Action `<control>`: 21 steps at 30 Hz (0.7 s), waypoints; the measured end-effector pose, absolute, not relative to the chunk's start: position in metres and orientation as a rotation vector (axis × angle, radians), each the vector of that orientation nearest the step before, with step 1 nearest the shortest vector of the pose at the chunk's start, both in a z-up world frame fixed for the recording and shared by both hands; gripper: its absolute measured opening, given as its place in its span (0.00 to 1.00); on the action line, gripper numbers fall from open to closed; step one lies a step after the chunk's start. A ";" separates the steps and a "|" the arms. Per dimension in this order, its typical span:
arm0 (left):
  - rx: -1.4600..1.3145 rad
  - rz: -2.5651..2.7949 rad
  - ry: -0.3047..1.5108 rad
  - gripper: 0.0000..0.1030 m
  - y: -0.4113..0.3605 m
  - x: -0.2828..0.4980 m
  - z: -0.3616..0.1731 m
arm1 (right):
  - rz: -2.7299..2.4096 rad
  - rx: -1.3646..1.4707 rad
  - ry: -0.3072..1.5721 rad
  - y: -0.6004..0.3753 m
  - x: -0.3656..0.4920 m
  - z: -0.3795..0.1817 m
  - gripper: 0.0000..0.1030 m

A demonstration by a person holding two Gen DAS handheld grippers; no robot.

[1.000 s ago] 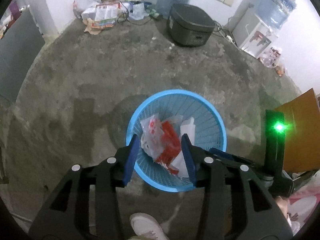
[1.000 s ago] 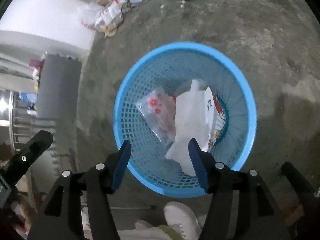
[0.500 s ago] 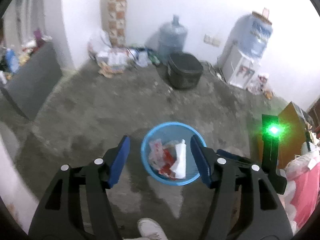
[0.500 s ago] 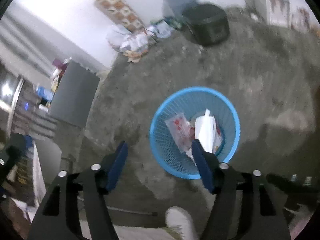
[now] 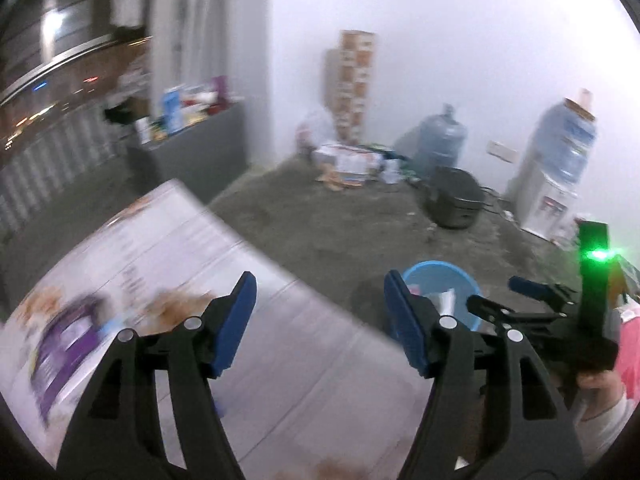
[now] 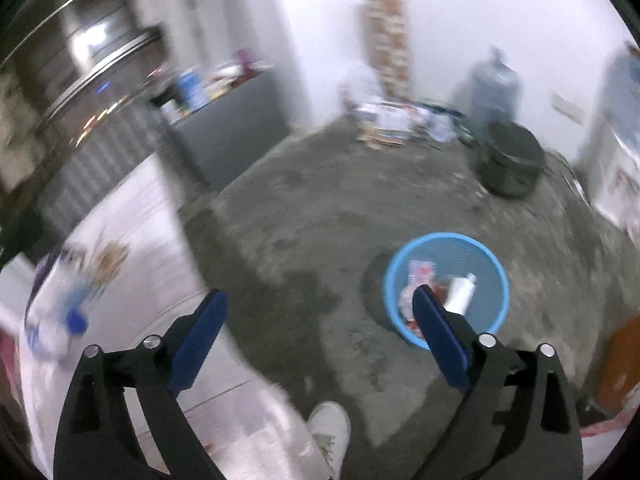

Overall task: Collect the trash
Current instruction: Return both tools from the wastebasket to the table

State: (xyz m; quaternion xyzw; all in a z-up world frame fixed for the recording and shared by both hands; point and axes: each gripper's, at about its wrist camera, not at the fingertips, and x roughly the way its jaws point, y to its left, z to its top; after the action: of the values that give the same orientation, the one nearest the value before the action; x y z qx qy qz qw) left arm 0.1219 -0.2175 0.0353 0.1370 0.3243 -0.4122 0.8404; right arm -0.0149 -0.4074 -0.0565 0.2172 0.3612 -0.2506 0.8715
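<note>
Already partly done, I'd say: the blue basket (image 6: 447, 288) on the concrete floor (image 6: 320, 220) holds several bits of trash — a clear wrapper w/ red print (image 6: 420, 276), a white crumpled paper or tube (image 6: 460, 292), something red under them. Left hand-held gripper (image 5: 318, 320) is released, jaws wide apart, nothing between them; right hand-held gripper (image 6: 320, 332) likewise spread & empty. Both views are motion-blurred, so detail is poor. Both cameras look over the near corner of a white printed counter (image 5: 280, 360), basket well apart from it on the floor, to the right side. On the counter's left edge, right wrist view, there's a blurred clump w/ blue & purple patches (image 6: 60, 320) — prob. more trash, can't tell exactly what. Left wrist view shows purple & brown print on the counter top (image 5: 68, 344); whether that's the cloth pattern or loose items I can't tell. Far corner of the room by the wall has a heap of papers/boxes (image 5: 348, 160) near a water jug (image 5: 440, 140) & a dark cooker (image 5: 456, 200) — unclear if that counts as trash to collect. So: first pieces binned, next pick not yet begun, likely from the counter; remaining amount can't be judged through the blur. Person's white shoe (image 6: 328, 428) stands just beside the counter's near edge.
</note>
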 end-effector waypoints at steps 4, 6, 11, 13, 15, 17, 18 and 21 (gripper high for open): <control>0.245 -0.766 0.701 0.61 -0.164 0.136 0.034 | -0.450 0.348 0.814 -0.350 0.008 -0.056 0.91; 0.215 -0.714 0.700 0.61 -0.139 0.141 0.034 | -0.399 0.284 0.845 -0.319 0.018 -0.059 0.91; 0.155 -0.609 0.684 0.61 -0.081 0.152 0.036 | -0.393 0.089 0.831 -0.274 0.029 -0.049 0.94; 0.136 -0.557 0.665 0.61 -0.057 0.156 0.038 | -0.401 0.059 0.803 -0.266 0.030 -0.041 0.94; 0.103 -0.509 0.658 0.61 -0.032 0.161 0.040 | -0.362 0.130 0.769 -0.273 0.026 -0.033 0.94; 0.079 -0.469 0.652 0.61 -0.015 0.165 0.040 | -0.275 0.265 0.724 -0.284 0.018 -0.027 0.94; 0.071 -0.436 0.648 0.61 -0.002 0.167 0.039 | -0.229 0.344 0.702 -0.290 0.014 -0.027 0.94; 0.057 -0.373 0.648 0.61 0.023 0.171 0.035 | -0.115 0.555 0.720 -0.296 0.018 -0.033 0.94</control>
State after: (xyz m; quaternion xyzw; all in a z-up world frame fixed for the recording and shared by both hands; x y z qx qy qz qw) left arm 0.1711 0.0225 0.0347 0.0277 0.3164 -0.1820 0.9306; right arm 0.0179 -0.2958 -0.0328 0.2677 0.3474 -0.0556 0.8970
